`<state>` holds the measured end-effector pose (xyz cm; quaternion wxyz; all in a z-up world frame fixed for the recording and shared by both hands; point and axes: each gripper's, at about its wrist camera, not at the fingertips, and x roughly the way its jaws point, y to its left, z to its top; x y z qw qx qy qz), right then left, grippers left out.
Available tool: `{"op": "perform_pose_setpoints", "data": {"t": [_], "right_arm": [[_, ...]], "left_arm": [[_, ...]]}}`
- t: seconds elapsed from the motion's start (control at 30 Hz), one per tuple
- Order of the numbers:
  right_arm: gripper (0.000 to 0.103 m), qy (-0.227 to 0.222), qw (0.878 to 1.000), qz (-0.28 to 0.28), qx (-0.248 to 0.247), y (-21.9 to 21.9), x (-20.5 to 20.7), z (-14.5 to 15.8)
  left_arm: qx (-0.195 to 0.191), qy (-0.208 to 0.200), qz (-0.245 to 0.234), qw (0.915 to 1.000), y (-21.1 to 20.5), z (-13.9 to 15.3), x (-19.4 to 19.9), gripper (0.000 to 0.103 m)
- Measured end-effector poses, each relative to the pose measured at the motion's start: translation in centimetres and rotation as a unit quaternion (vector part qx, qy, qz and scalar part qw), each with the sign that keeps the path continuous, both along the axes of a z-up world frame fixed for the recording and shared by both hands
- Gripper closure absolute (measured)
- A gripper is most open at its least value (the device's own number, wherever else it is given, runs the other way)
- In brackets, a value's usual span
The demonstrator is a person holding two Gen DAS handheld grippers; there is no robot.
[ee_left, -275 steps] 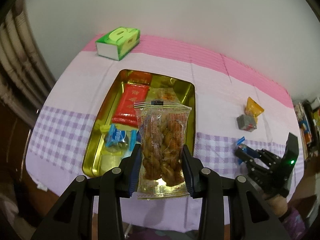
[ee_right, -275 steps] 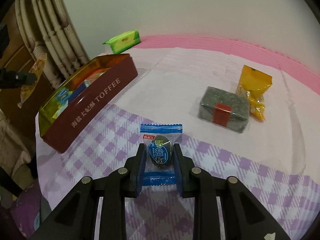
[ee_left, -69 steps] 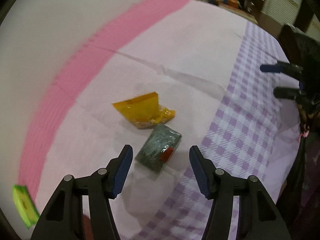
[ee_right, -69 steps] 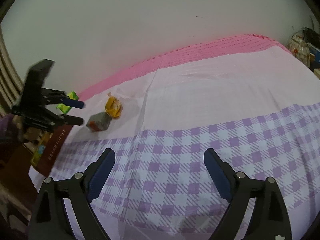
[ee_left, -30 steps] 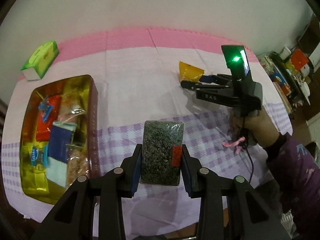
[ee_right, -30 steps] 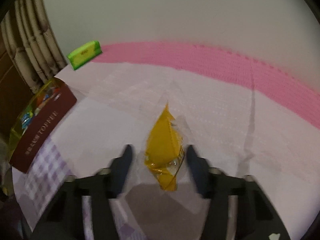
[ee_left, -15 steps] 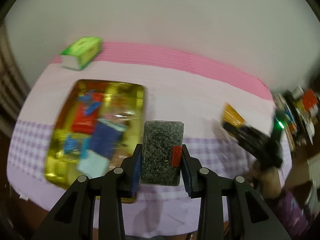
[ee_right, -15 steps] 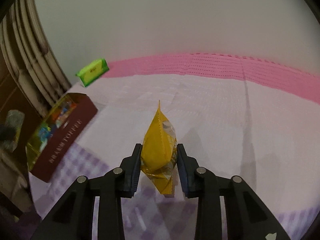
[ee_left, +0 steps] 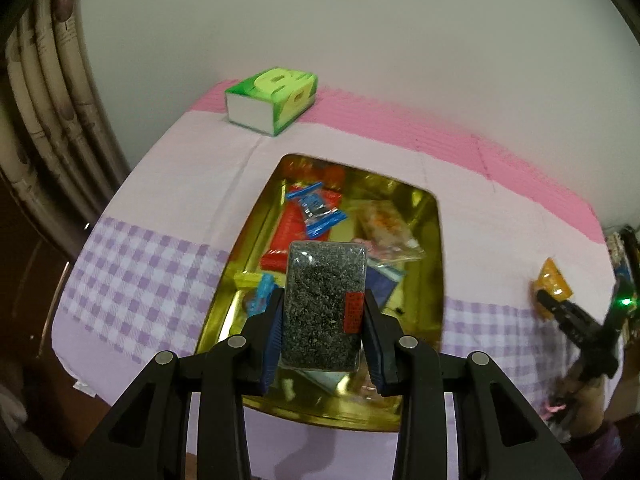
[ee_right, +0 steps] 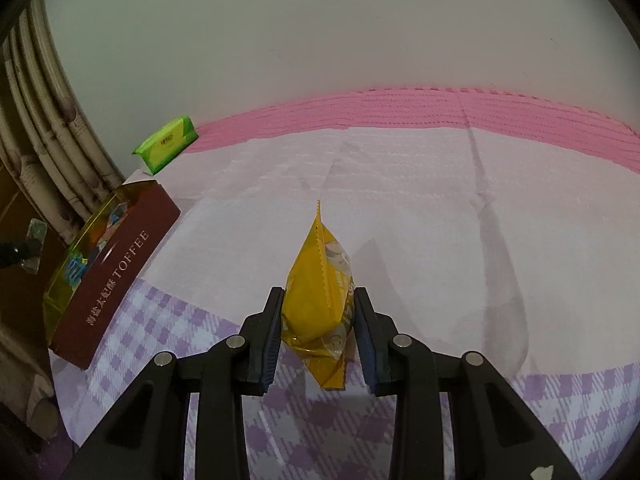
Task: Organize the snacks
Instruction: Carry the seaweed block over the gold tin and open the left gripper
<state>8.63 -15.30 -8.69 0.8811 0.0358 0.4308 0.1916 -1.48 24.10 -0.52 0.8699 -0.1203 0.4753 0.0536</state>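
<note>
a table under a cloth (ee_left: 168, 184) of pale pink with a bright pink band along the far edge and lilac checks near the front stands against a plain white wall (ee_left: 360, 40), ribbed curtains (ee_left: 48, 92) at the left. one green tissue pack (ee_left: 272, 100) lies near the wall. one gold-lined toffee tin (ee_left: 434, 248) holds several wrapped snacks, too jumbled to count. the left gripper (ee_left: 323, 320) clamps one dark seed bar (ee_left: 322, 300) with a red label above the tin. the right gripper (ee_right: 318, 328) pinches one yellow snack packet (ee_right: 316, 300) above the cloth, well apart from the tin.
</note>
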Motion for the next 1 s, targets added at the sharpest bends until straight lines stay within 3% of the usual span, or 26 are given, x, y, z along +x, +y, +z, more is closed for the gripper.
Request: {"op": "perform_pose_setpoints", "data": {"t": [0.13,0.77,1.0], "right_arm": [[0.072,0.005,1.0,-0.001,-0.002,0.0,0.1,-0.1],[0.072,0.01,1.0,-0.002,-0.008,0.4,0.4,-0.3],[0.071,0.01,1.0,-0.002,-0.007,0.4,0.4,-0.3]], "left_arm": [[0.012,0.008,-0.001,0.9999,0.2,-0.9,0.1,0.066],[-0.009,0.065,-0.01,0.9978,0.4,-3.1,0.5,0.066],[0.011,0.072,-0.012,0.9973,-0.1,-3.3,0.6,0.066]]}}
